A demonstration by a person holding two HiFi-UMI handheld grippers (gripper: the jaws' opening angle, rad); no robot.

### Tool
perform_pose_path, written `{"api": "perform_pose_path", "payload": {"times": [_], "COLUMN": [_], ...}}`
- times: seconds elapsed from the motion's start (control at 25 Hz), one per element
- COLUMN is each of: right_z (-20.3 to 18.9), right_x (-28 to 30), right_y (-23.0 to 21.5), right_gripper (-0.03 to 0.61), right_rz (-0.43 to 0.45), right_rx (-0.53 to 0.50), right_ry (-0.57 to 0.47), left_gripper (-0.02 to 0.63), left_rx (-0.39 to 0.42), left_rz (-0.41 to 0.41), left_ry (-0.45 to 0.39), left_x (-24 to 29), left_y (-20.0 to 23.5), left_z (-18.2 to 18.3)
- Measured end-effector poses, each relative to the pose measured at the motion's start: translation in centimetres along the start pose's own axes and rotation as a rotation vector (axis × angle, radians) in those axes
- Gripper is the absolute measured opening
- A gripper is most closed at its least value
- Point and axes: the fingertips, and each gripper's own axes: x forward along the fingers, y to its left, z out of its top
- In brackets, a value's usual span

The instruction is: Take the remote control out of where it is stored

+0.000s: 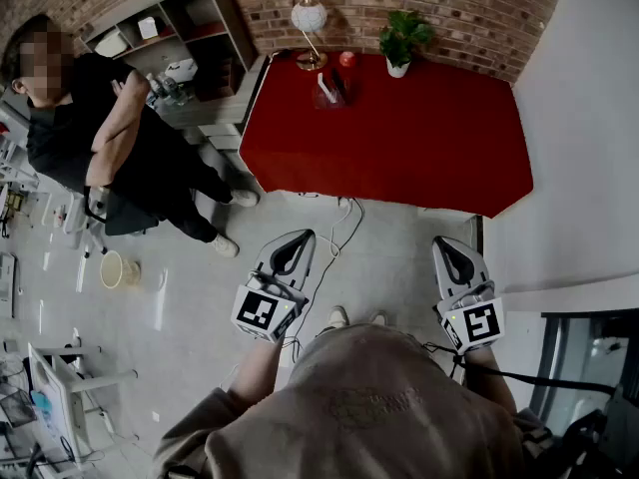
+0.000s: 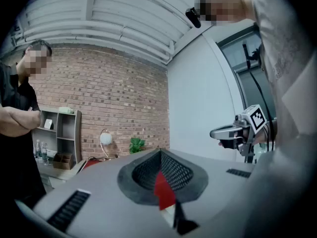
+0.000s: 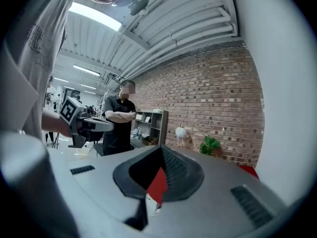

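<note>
Two pairs of jaws are pressed together with nothing between them. The grey left gripper (image 1: 302,236) and the grey right gripper (image 1: 443,240) are carried level ahead of the wearer, who stands well apart from the red-clothed table (image 1: 429,158). That looks like a carrying pose, since nothing is within reach. What appears to be the slim remote control (image 1: 326,86) stands upright in a small clear holder (image 1: 334,100) near the table's far edge, between a white globe lamp (image 1: 308,15) and a potted green plant (image 1: 402,36). An approach seems needed before either gripper can open.
</note>
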Motion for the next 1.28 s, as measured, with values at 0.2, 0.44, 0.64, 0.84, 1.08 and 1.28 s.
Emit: {"api": "perform_pose_path", "payload": {"times": [0.2, 0.44, 0.64, 0.84, 1.08, 1.28], "right_z": [0.1, 0.2, 0.1, -0.1, -0.9, -1.7], "right_x": [0.5, 0.4, 0.3, 0.2, -0.4, -0.9], "right_y": [-0.3, -1.2, -1.6, -1.9, -3.0, -4.4], "right_gripper": [0.012, 0.012, 0.012, 0.012, 0.012, 0.012], "right_rz": [0.000, -0.015, -0.017, -0.010, -0.004, 0.015], "right_rx": [0.004, 0.039, 0.046, 0.046, 0.055, 0.057], "right_ry": [0.000, -0.011, -0.014, -0.009, -0.004, -0.004], "left_gripper": [0.009, 0.009, 0.009, 0.009, 0.009, 0.009], "left_rx": [0.003, 0.006, 0.006, 0.003, 0.004, -0.007], "left_rz": [-0.001, -0.004, -0.009, -0.003, 0.011, 0.030], "left_ry": [0.006, 0.012, 0.015, 0.017, 0.025, 0.032], "left_x": [0.4, 0.9, 1.3, 1.6, 2.2, 3.2], "left_y": [0.3, 0.2, -0.1, -0.2, -1.0, -2.1], "left_z": [0.1, 0.2, 0.0, 0.1, -0.2, -0.5]}}
